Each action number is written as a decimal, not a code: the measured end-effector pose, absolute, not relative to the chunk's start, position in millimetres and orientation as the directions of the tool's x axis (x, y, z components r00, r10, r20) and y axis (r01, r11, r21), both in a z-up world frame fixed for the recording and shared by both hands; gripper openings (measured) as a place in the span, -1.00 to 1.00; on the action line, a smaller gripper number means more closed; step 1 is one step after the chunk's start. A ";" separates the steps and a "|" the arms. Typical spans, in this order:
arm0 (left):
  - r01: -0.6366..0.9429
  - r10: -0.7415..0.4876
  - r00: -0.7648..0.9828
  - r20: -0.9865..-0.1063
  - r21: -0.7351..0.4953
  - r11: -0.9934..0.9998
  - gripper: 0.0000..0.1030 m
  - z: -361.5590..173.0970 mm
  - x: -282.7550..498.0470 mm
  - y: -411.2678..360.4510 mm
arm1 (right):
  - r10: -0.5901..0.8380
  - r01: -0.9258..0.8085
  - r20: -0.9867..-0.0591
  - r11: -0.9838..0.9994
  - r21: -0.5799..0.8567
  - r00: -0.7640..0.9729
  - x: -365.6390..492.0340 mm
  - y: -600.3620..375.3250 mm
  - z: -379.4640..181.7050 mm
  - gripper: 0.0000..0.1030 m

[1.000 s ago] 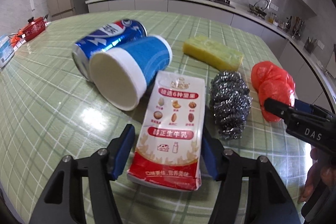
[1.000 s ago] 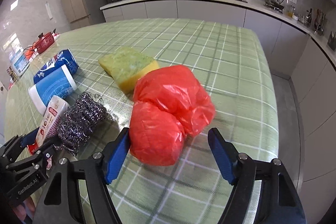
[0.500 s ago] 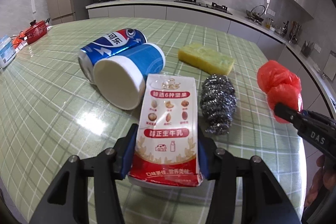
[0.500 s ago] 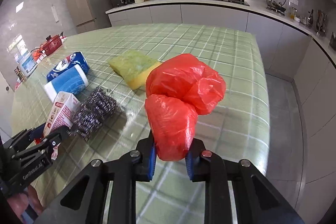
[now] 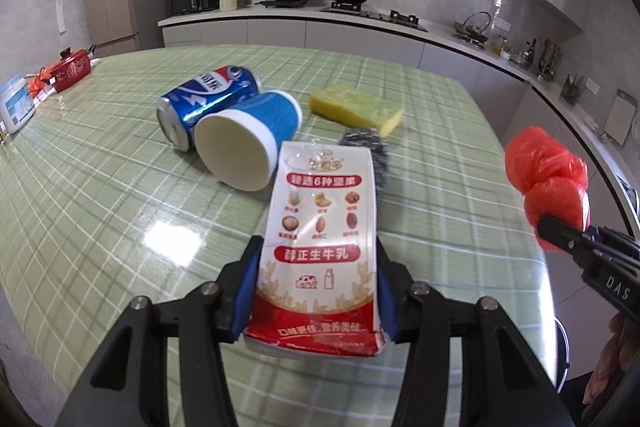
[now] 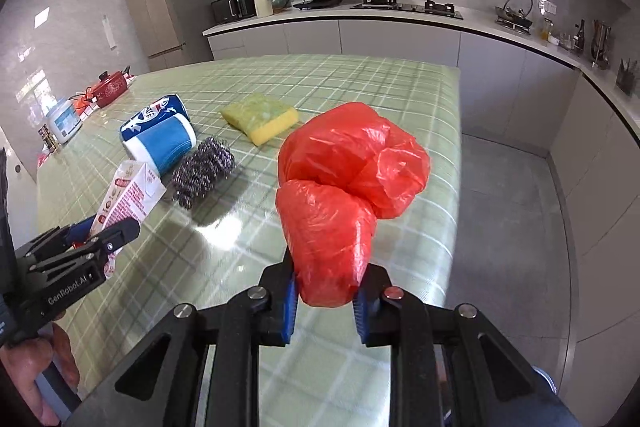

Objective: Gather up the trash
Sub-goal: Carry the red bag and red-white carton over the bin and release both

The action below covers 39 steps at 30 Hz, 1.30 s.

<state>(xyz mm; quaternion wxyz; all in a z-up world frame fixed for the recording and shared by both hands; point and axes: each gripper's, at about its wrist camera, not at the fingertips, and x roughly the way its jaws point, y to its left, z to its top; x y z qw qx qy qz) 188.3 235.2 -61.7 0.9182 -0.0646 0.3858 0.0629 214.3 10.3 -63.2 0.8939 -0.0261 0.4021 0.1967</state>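
While the left gripper [image 5: 318, 291] is clamped on the lower half of a milk carton [image 5: 320, 247], the right gripper [image 6: 325, 297] is clamped on the lower lobe of a knotted red plastic bag [image 6: 348, 187]. Both items are lifted clear of the green checked table [image 5: 100, 195]; the bag hangs over its right edge. Left on the table, toward the middle, a blue paper cup [image 5: 248, 143] lies touching a Pepsi can [image 5: 208, 97]. A steel scourer [image 6: 202, 171] lies just beside the cup, with a yellow sponge [image 6: 262, 119] behind it.
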 end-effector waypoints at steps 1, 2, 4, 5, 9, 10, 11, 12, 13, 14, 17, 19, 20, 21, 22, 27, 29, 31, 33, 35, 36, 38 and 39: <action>-0.160 0.062 0.696 -0.715 -0.070 0.985 0.00 -60.5 186.3 231.5 | 0.330 -0.368 -0.728 0.923 0.115 0.601 208.9 4.9 -62.0 -0.52; -0.152 0.056 0.699 -0.713 -0.072 0.986 0.00 -58.7 183.3 227.3 | 0.329 -0.364 -0.727 0.924 0.116 0.603 205.3 0.6 -61.6 -0.52; -0.132 0.042 0.704 -0.709 -0.073 0.989 0.00 -55.3 178.9 217.2 | 0.324 -0.355 -0.724 0.928 0.116 0.609 195.2 -9.5 -58.8 -0.52; -0.120 0.032 0.707 -0.707 -0.075 0.990 0.00 -53.4 176.5 211.1 | 0.321 -0.352 -0.723 0.929 0.116 0.611 190.8 -13.1 -57.5 -0.52; -0.071 -0.004 0.715 -0.699 -0.078 0.994 0.00 -48.6 168.5 186.4 | 0.300 -0.326 -0.718 0.939 0.108 0.628 173.8 -34.3 -51.2 -0.52; -0.055 -0.016 0.717 -0.697 -0.080 0.995 0.00 -47.5 166.6 178.9 | 0.292 -0.316 -0.717 0.943 0.105 0.633 169.1 -40.8 -49.6 -0.52; -0.043 -0.026 0.717 -0.697 -0.082 0.996 0.00 -47.0 165.5 173.1 | 0.284 -0.305 -0.716 0.947 0.104 0.638 164.4 -48.4 -47.9 -0.52; -0.028 -0.038 0.718 -0.695 -0.084 0.996 0.00 -46.0 164.2 166.2 | 0.275 -0.293 -0.714 0.951 0.102 0.644 159.6 -56.2 -46.1 -0.52; -0.014 -0.050 0.719 -0.693 -0.086 0.996 0.00 -44.9 162.8 159.4 | 0.264 -0.280 -0.713 0.955 0.099 0.650 154.3 -63.4 -44.5 -0.52; 0.001 -0.062 0.719 -0.693 -0.087 0.996 0.00 -44.1 161.3 152.9 | 0.255 -0.268 -0.713 0.958 0.097 0.654 150.2 -70.9 -43.3 -0.52; 0.050 -0.098 0.719 -0.688 -0.089 0.995 0.00 -41.5 157.1 131.5 | 0.225 -0.231 -0.710 0.969 0.090 0.668 136.1 -93.6 -39.6 -0.52; 0.085 -0.124 0.717 -0.686 -0.090 0.992 0.00 -40.5 153.5 115.1 | 0.204 -0.202 -0.708 0.975 0.088 0.676 126.1 -110.4 -37.1 -0.52; 0.102 -0.136 0.715 -0.686 -0.090 0.991 0.00 -40.3 152.1 106.6 | 0.194 -0.191 -0.707 0.978 0.085 0.680 122.0 -118.1 -36.7 -0.52; 0.114 -0.144 0.714 -0.685 -0.089 0.989 0.00 -39.7 150.3 99.1 | 0.183 -0.178 -0.707 0.981 0.082 0.683 117.1 -126.7 -36.1 -0.52; 0.132 -0.156 0.712 -0.684 -0.088 0.987 0.00 -39.5 149.0 90.2 | 0.173 -0.164 -0.706 0.983 0.081 0.687 112.5 -135.5 -35.3 -0.52; 0.202 -0.207 0.700 -0.684 -0.088 0.975 0.00 -39.6 143.2 49.2 | 0.123 -0.096 -0.705 0.992 0.079 0.698 92.8 -173.3 -33.5 -0.52; 0.226 -0.225 0.693 -0.685 -0.090 0.970 0.00 -39.7 141.1 34.4 | 0.106 -0.071 -0.706 0.994 0.079 0.700 85.2 -188.5 -33.5 -0.52; 0.250 -0.243 0.685 -0.687 -0.092 0.964 0.00 -40.5 138.8 19.0 | 0.090 -0.047 -0.709 0.996 0.079 0.699 79.2 -202.1 -33.8 -0.52; 0.272 -0.257 0.675 -0.692 -0.091 0.958 0.00 -42.6 137.1 3.6 | 0.075 -0.024 -0.712 0.996 0.081 0.698 72.3 -217.3 -34.9 -0.52; 0.293 -0.269 0.662 -0.700 -0.090 0.952 0.00 -47.4 134.9 -12.2 | 0.064 -0.008 -0.714 0.997 0.081 0.697 64.0 -228.3 -35.4 -0.52; 0.300 -0.274 0.655 -0.704 -0.090 0.950 0.00 -50.6 133.8 -20.4 | 0.058 0.000 -0.715 0.997 0.081 0.696 60.7 -234.7 -36.0 -0.52; 0.312 -0.282 0.643 -0.712 -0.093 0.945 0.00 -54.3 130.9 -32.2 | 0.050 0.014 -0.720 0.997 0.082 0.692 55.8 -247.0 -38.1 -0.52; 0.318 -0.287 0.637 -0.716 -0.095 0.943 0.00 -56.9 130.1 -38.6 | 0.046 0.020 -0.723 0.996 0.083 0.689 52.1 -253.1 -39.8 -0.52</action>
